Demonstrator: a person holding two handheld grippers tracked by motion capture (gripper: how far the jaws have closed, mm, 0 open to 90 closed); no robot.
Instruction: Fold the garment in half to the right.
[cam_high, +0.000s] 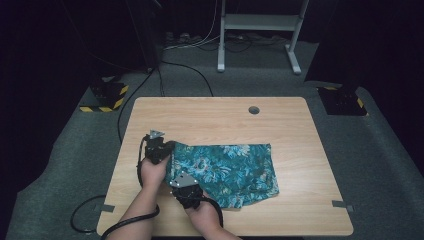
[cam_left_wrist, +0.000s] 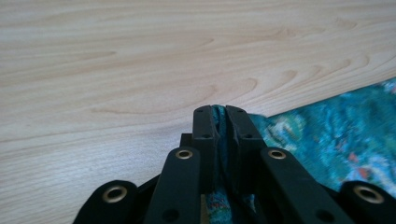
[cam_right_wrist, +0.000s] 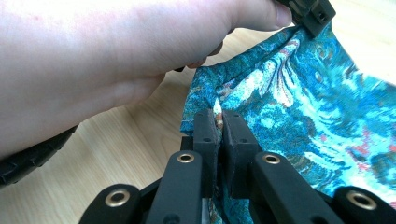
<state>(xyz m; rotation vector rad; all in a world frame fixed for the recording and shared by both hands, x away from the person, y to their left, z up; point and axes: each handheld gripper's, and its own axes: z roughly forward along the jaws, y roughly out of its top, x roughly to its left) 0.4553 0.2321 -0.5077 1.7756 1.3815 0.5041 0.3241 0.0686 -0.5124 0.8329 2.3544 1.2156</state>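
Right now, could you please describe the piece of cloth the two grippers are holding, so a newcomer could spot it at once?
On the light wooden table, look at the near half, right of the person's hands. The cloth lies spread there, with the left gripper and right gripper shut on its left edge. It is teal with a pale leafy print, the only patterned thing on the table.

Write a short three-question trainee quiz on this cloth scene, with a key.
1. True or false: the left gripper is shut on the cloth.
2. Which end of the cloth does the right gripper hold in the high view? A) left end B) right end C) far edge, in the middle
3. Fill in: the cloth lies on a wooden ____.

Key: 1 true: cloth sits pinched between its jaws. 2 A: both grippers grip the left end. 3 table.
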